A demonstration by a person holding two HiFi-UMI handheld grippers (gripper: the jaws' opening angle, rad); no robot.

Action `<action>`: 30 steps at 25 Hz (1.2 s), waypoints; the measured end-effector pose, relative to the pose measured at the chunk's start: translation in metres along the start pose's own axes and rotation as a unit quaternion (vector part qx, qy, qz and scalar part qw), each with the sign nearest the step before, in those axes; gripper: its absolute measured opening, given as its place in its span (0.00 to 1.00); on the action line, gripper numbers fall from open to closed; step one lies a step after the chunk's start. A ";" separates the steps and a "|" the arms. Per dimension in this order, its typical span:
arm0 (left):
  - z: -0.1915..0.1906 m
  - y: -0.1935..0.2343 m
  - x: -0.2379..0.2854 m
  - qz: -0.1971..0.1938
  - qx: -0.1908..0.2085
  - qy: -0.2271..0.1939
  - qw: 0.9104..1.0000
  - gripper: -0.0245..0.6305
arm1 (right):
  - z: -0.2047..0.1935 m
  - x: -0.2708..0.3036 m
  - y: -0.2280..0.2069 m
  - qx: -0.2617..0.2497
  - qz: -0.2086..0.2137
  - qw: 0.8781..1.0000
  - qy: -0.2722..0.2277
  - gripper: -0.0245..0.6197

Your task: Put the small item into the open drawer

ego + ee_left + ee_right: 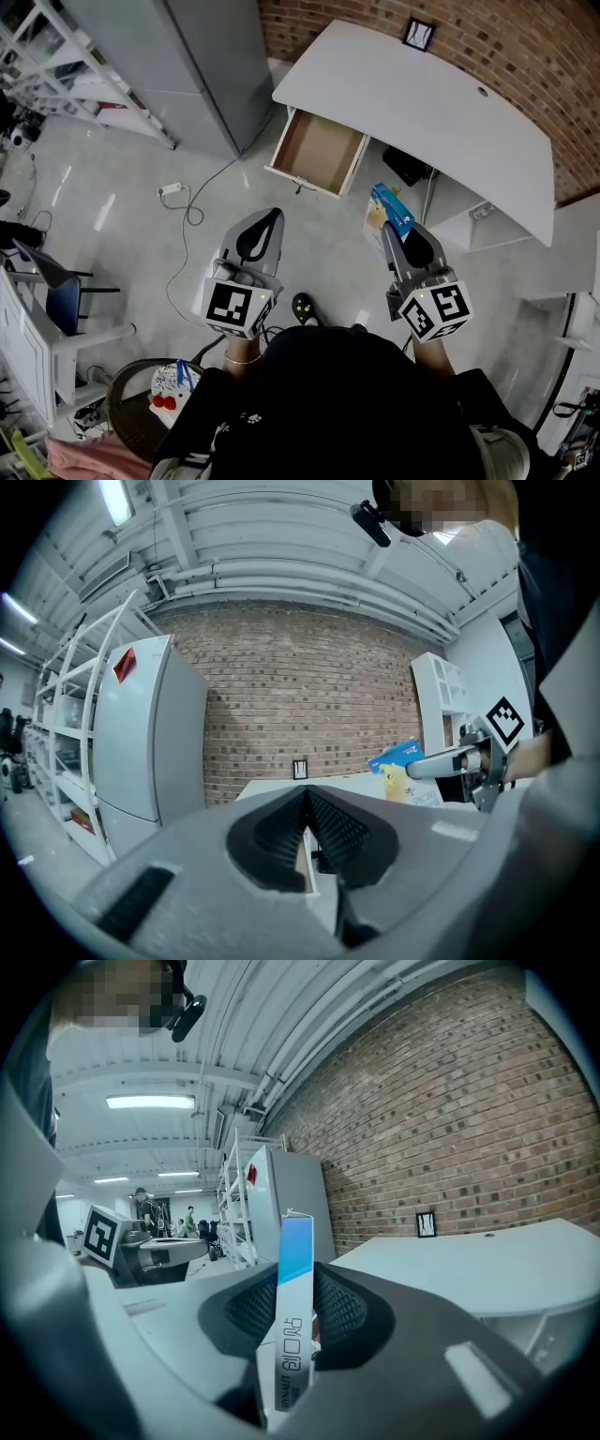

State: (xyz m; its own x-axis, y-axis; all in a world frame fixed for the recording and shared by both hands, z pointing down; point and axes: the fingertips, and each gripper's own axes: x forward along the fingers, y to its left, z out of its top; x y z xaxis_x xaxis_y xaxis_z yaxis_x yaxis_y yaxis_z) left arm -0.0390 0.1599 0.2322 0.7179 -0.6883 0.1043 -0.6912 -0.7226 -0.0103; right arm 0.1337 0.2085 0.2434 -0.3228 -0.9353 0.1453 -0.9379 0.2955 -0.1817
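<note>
My right gripper is shut on a small flat packet, blue at the top and yellow-white below; in the right gripper view the packet stands edge-on between the pads. The open drawer, brown inside, hangs out of the white desk ahead and to the left of the packet. The left gripper hovers over the floor below the drawer, its jaws closed together with nothing in them. In the left gripper view the packet shows at the right.
A grey cabinet stands left of the drawer. A white power strip with its cable lies on the floor. A metal shelf rack is at the far left. The brick wall runs behind the desk. A small picture frame sits on the desk.
</note>
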 end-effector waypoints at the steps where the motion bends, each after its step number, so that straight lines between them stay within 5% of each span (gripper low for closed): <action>1: -0.001 0.004 0.000 -0.001 0.001 0.001 1.000 0.02 | -0.001 0.003 0.001 -0.001 -0.002 1.000 0.001 0.19; 17: -0.013 0.054 -0.009 -0.011 -0.015 -0.003 1.000 0.02 | -0.002 0.037 0.030 -0.015 -0.021 1.000 0.005 0.19; 30: -0.018 0.062 0.016 -0.009 -0.022 0.000 1.000 0.02 | -0.002 0.054 0.005 -0.017 -0.028 0.999 0.014 0.19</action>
State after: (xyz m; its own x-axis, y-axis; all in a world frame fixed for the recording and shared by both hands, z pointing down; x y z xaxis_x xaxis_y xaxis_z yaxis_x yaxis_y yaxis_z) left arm -0.0725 0.1052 0.2509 0.7304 -0.6749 0.1050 -0.6810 -0.7315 0.0355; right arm 0.1110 0.1603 0.2519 -0.2724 -0.9449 0.1816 -0.9582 0.2493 -0.1403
